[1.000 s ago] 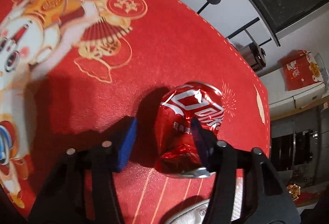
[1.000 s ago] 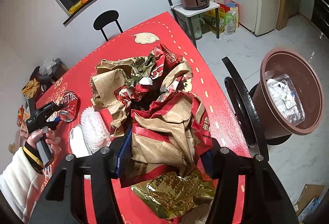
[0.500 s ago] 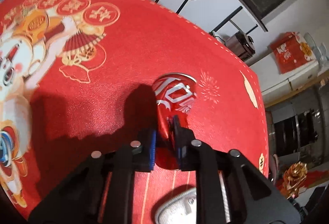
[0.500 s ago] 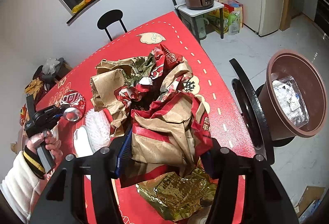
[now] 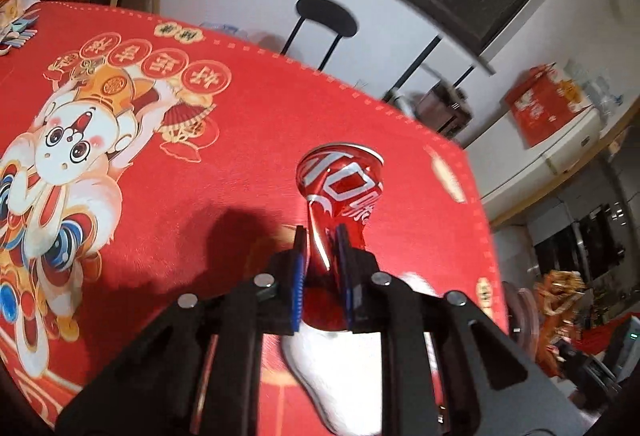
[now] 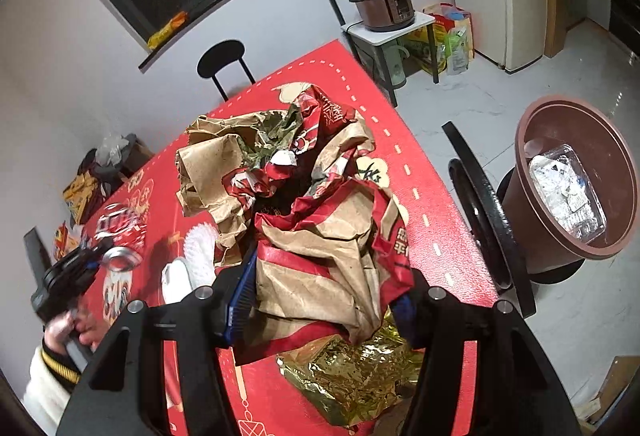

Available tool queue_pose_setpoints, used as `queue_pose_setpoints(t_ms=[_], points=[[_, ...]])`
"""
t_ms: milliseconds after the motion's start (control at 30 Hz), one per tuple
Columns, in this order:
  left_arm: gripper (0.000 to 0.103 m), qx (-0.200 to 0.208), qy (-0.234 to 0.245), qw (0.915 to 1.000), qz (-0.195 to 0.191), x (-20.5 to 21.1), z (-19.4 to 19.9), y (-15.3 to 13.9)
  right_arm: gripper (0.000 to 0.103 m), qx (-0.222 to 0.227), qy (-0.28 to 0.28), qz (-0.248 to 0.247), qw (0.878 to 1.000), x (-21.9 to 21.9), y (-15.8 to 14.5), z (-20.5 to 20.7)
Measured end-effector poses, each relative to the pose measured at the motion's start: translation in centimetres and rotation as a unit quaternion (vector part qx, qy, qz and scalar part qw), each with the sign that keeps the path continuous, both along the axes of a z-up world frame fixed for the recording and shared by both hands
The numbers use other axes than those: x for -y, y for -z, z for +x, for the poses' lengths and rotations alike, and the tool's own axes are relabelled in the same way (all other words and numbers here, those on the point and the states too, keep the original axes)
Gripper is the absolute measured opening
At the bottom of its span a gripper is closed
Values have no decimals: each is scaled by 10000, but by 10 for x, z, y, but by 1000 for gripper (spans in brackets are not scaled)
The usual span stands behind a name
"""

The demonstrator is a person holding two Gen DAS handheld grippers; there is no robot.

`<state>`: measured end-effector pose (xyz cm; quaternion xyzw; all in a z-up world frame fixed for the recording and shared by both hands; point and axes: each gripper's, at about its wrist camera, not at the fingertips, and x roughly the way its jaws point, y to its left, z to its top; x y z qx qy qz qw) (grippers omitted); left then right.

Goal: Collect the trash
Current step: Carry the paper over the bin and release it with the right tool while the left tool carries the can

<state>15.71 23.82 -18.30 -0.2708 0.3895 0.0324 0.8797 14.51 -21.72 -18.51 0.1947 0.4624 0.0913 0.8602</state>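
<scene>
Crushed red can (image 5: 340,204) pinched in left tool (image 5: 322,256), long axis pointing away along the fingers, off the red surface (image 5: 248,140). Right tool (image 6: 320,300) clamps crumpled paper wrapping (image 6: 320,256). Brown bin (image 6: 576,192) sits off the surface's right edge, nearer the right hand.

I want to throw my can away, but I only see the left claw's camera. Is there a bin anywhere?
Observer: Yes. The right claw's camera shows a brown bin on the floor, past the table edge opposite your left claw, whose jaws have just closed on the can.
Child: Is the bin empty?
Observer: No, a clear plastic tray lies inside it.
Child: What's the other claw doing?
Observer: The right claw is gripping crumpled paper on the table.
</scene>
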Motion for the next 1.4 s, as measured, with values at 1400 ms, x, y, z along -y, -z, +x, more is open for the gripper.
queue_pose_setpoints(t_ms=[1400], points=[[18,827,1257,9884,216,186,-20,-92,95,118,2212,-549,9736,277,2,8]])
